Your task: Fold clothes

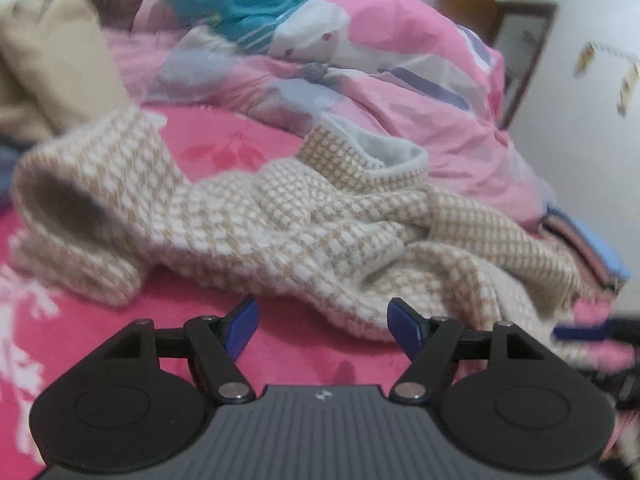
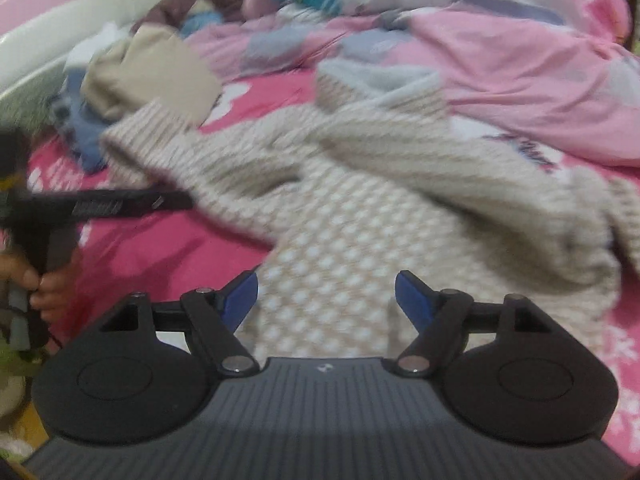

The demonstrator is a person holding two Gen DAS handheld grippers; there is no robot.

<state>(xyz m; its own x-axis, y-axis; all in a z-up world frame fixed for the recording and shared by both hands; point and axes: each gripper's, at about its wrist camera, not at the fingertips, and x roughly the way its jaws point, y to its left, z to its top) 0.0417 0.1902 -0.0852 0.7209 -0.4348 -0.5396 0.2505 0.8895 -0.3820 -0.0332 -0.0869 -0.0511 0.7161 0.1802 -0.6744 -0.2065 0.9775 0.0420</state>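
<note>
A cream-and-tan knit sweater (image 1: 304,224) lies crumpled on the pink bedsheet (image 1: 224,152), collar toward the quilt (image 1: 420,60). Left gripper (image 1: 322,328) and right gripper (image 2: 326,300) both gape wide, empty. Soft, thick, floppy knit probably; best pinched at hem or shoulders.

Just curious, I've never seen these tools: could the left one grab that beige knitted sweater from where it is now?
Probably yes. The left gripper has its fingers apart and empty, and the sweater lies crumpled on the pink bedsheet just ahead of them, with nothing in between.
</note>
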